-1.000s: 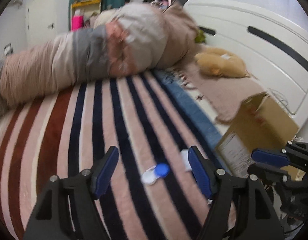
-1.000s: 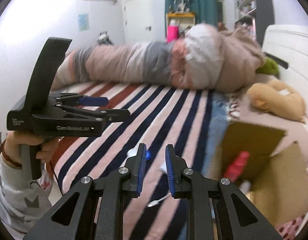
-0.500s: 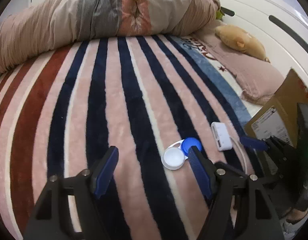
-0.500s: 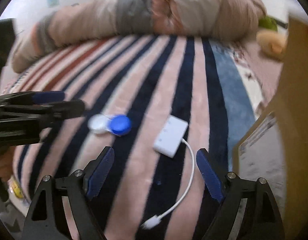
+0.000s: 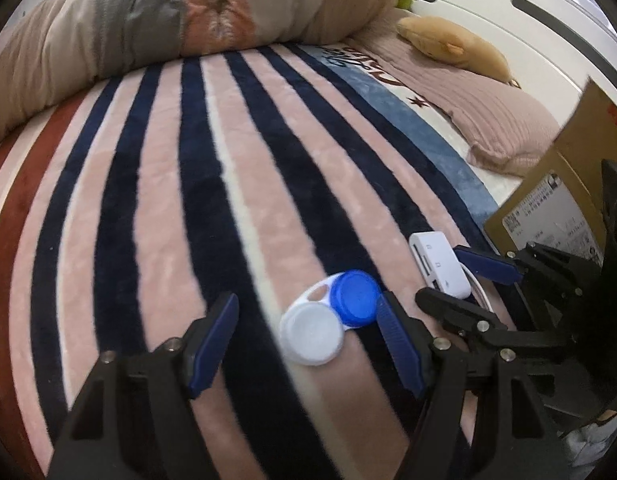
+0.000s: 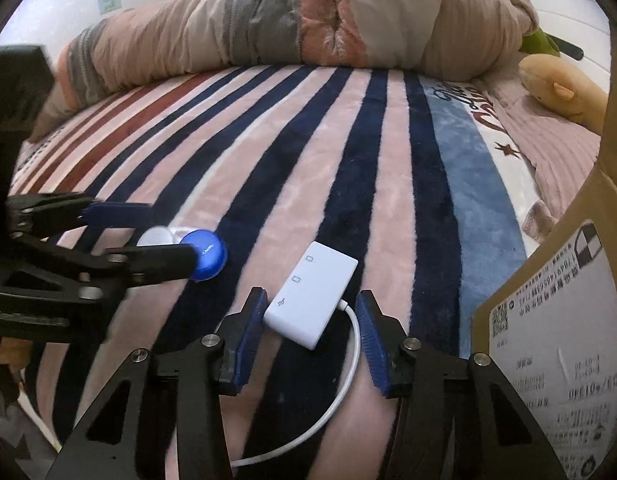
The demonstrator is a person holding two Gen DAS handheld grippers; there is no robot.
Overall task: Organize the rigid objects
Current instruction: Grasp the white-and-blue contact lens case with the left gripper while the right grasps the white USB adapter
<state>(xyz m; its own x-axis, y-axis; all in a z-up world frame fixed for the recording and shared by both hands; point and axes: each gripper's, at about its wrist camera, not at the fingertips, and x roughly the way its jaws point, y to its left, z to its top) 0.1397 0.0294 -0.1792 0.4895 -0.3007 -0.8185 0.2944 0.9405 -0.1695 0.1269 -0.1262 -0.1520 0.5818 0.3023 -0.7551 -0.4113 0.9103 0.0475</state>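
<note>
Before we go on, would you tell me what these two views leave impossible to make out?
- Cardboard box: its inside; both wrist views are cut off by the right edge.
- Box label: print too small to read.
- White adapter: its cable end runs under the closing right claw, right wrist view.
- Contact lens case: its contents, hidden by the caps; the closing left claw straddles it.
</note>
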